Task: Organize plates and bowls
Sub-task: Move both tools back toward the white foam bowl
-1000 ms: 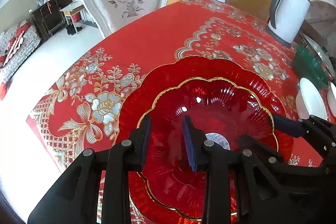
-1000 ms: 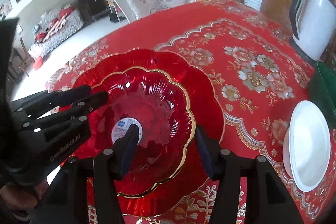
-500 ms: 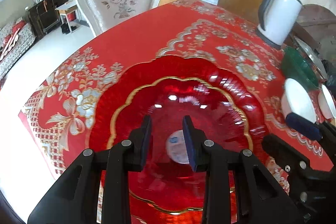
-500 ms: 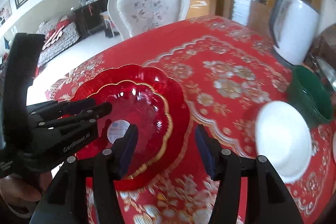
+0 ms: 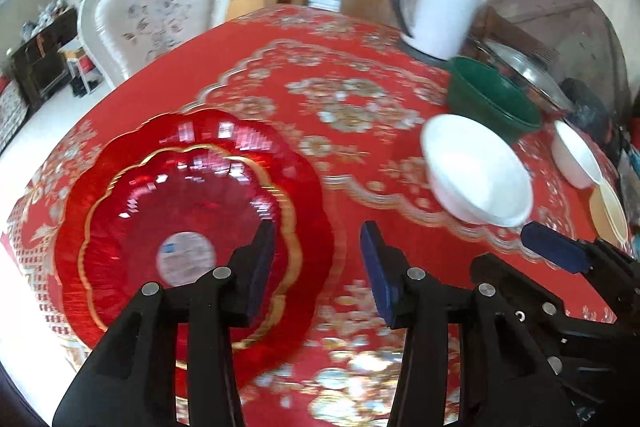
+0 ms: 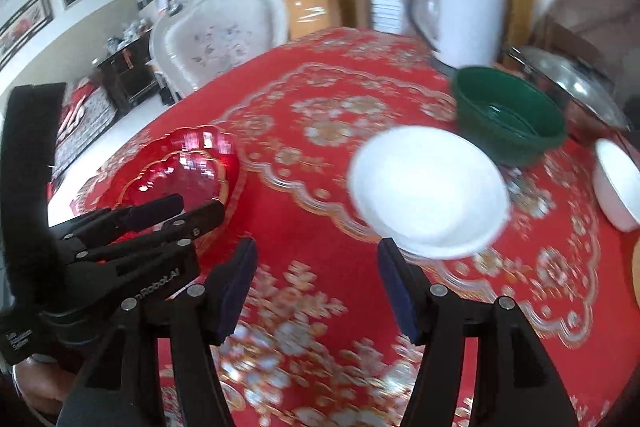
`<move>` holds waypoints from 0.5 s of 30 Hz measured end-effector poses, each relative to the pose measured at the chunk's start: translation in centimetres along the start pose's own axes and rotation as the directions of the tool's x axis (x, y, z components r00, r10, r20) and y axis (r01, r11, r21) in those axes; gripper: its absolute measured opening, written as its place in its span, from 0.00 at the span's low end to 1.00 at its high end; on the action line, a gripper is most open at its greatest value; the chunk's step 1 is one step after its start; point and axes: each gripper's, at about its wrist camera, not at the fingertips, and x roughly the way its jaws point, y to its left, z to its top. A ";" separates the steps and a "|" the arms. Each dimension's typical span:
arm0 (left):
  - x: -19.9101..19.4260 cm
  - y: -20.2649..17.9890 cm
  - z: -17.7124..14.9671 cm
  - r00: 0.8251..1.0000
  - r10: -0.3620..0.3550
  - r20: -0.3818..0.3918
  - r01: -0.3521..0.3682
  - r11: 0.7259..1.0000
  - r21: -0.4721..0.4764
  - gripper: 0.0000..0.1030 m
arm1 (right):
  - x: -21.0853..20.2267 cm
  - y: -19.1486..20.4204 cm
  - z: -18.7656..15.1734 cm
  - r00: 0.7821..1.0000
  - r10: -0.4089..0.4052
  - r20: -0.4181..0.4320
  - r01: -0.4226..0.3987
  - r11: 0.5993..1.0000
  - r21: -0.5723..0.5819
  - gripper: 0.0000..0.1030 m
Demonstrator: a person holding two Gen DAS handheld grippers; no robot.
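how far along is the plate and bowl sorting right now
Done: the gold-rimmed red plate sits nested in the larger red plate. In hand: nothing; the left hand-held gripper and right hand-held gripper, jaws just opening, are both empty. Left: the big white bowl, green bowl and small white bowl stand unstacked.

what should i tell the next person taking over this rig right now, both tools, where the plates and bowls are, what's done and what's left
Left tool: open, nothing held, jaws have just been opening.
Right tool: open, nothing held, jaws have just been opening, with the tablecloth under it.
Done: the smaller red dish sits nested in the larger red plate at the left of the table.
Left: large white bowl, green bowl, small white bowl and a cream dish at the right edge all stand separately.
Likely next: the large white bowl, nearest the right tool.
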 end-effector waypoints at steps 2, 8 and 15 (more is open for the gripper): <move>0.0 -1.2 -0.1 1.000 -0.013 -0.005 0.014 1.000 0.025 0.43 | -0.4 -1.5 -0.4 1.000 -0.020 -0.003 0.020 0.999 0.030 0.61; -0.2 -5.0 -0.1 0.999 -0.046 -0.007 0.046 0.994 0.097 0.47 | -1.9 -5.1 -1.7 0.999 -0.052 0.004 0.052 0.993 0.109 0.61; -0.7 -8.9 -0.2 0.998 -0.067 0.009 0.065 0.985 0.161 0.47 | -3.4 -9.0 -2.8 0.997 -0.079 0.013 0.075 0.980 0.186 0.61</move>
